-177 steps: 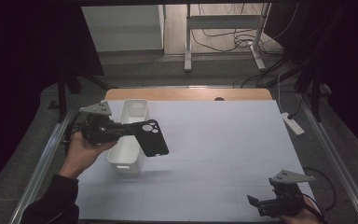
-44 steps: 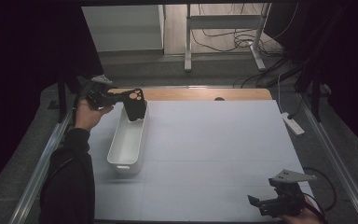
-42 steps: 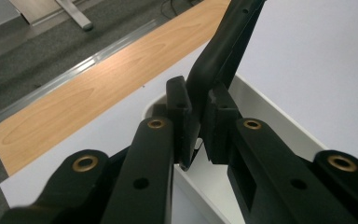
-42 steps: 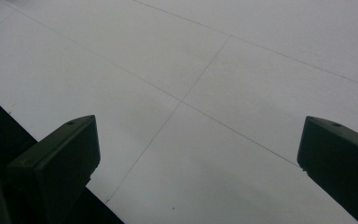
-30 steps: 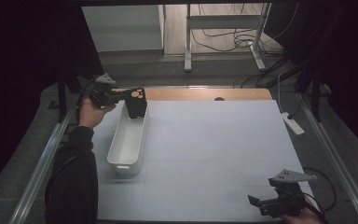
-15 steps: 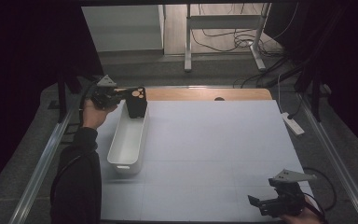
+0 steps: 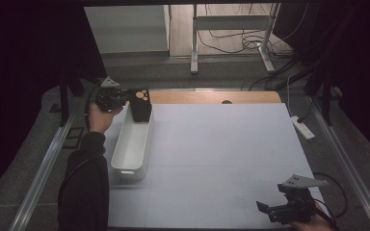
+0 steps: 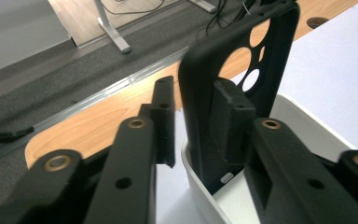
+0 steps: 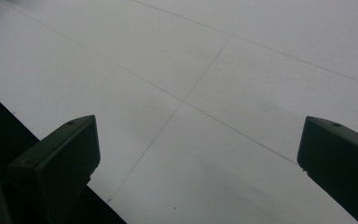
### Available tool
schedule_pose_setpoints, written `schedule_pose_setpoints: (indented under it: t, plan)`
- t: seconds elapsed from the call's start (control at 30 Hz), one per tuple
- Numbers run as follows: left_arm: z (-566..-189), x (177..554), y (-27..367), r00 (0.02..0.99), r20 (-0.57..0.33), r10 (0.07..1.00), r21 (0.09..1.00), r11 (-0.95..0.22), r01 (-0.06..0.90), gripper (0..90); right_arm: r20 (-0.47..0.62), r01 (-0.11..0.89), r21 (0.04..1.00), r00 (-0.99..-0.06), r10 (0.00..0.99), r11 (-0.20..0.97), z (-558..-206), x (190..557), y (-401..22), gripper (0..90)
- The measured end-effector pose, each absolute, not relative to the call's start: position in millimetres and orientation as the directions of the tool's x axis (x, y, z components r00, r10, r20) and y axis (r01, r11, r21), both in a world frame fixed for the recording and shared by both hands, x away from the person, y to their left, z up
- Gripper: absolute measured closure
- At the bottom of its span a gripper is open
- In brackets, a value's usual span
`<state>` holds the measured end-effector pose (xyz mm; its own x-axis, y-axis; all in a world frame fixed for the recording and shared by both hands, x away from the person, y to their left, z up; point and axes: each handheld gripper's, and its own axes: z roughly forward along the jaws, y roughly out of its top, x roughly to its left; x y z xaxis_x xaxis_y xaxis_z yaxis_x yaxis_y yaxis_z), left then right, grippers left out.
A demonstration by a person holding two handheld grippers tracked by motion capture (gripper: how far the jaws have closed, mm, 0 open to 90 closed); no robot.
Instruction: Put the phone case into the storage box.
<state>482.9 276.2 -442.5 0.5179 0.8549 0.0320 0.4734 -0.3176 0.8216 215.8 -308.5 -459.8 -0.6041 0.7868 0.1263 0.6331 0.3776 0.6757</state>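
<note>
A black phone case with round camera holes stands upright in the far end of a long white bin at the table's left. My left gripper is beside it, held by a hand. In the left gripper view the phone case is between the jaws, which have just been opening. The right pad lies against the case and the left pad stands clear of it, above the bin's rim. My right gripper rests near the front right corner, open over bare mat.
A pale blue mat covers the table, with a wooden strip along its far edge. A white power strip lies off the right side. Metal rails run along both sides.
The case went from above the bin's middle to its far end several seconds ago. Over the last second the left hand and case barely shifted. The right gripper stayed put.
</note>
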Motion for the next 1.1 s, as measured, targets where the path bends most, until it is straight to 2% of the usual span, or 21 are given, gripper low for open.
schedule_pose_setpoints:
  t: [0.53,1.1]
  plan:
    - [-447.8,474.9,282.0,0.487,-0.156,0.859,0.806,-0.174,0.566,53.3,0.128,0.629,0.681,-0.607,0.784,0.375,-459.7,215.3,-308.6,0.0]
    - [-444.3,462.9,284.0,0.498,-0.216,0.840,0.766,-0.170,0.620,37.4,0.125,0.629,0.681,-0.605,0.787,0.375,-459.7,215.1,-308.4,0.0]
